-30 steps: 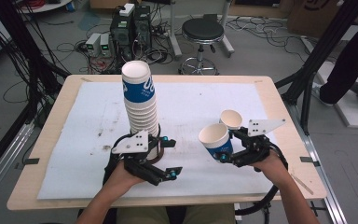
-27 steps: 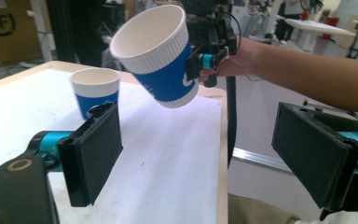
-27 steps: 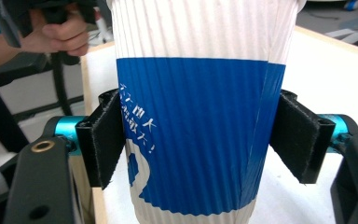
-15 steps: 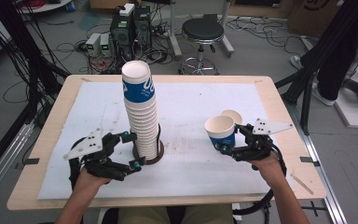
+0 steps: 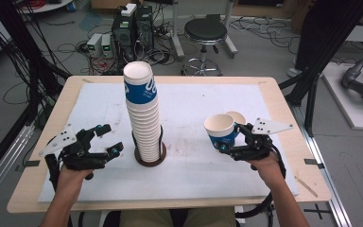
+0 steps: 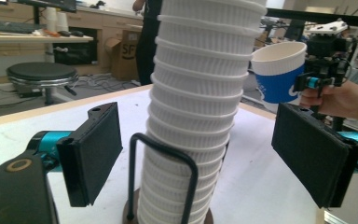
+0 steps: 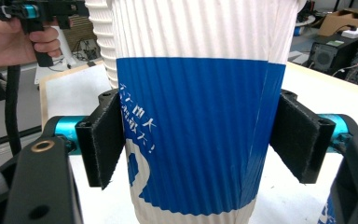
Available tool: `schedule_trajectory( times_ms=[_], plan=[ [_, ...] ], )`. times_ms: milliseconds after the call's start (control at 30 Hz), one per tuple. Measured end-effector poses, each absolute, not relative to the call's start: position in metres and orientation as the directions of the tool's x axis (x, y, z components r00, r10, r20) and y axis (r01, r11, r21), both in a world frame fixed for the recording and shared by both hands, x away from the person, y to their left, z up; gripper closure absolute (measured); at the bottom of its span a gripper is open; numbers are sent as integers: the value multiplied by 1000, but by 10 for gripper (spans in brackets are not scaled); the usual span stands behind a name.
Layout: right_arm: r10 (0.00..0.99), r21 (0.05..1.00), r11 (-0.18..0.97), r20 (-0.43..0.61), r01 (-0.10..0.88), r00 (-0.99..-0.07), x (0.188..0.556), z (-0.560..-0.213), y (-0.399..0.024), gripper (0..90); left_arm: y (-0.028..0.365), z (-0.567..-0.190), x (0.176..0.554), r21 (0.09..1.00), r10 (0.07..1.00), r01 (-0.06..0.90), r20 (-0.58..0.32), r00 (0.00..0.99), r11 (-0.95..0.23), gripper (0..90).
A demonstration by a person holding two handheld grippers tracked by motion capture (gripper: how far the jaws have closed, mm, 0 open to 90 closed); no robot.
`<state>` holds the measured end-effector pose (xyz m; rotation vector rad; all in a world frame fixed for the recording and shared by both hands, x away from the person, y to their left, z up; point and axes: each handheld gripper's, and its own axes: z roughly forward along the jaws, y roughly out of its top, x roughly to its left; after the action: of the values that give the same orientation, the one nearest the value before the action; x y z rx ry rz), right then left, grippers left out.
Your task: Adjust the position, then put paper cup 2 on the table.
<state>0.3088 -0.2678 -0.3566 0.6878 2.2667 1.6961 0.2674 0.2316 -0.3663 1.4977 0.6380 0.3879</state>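
Right hand-held gripper (image 5: 224,142) clamped on blue-and-white paper cup (image 5: 221,132), held upright to the right of the tall cup stack (image 5: 144,113), stack standing in its wire holder (image 5: 149,158) on the worktop (image 5: 274,94), left hand-held gripper (image 5: 111,139) just left of the stack, jaws apart, nothing between them

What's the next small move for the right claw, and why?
Probably lower the held cup onto the table beside the second cup and release: the right claw is clamped on its ribbed wall, while the left claw stands open beside the cup stack.
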Motion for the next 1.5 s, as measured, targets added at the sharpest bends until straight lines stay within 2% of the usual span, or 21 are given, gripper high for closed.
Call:
schedule_trajectory(
  times_ms=[733, 1200, 1500],
  plan=[
    [550, 959, 186, 79, 214, -832, 318, -351, -248, 248, 249, -375, 272, 987, 680, 141, -154, 717, 75, 158],
    [647, 956, 173, 72, 238, -759, 336, -369, -220, 247, 251, -378, 271, 986, 700, 146, -156, 697, 75, 158],
    [707, 950, 147, 93, 274, -701, 340, -398, -212, 247, 254, -378, 270, 986, 705, 144, -161, 691, 84, 158]
  ],
)
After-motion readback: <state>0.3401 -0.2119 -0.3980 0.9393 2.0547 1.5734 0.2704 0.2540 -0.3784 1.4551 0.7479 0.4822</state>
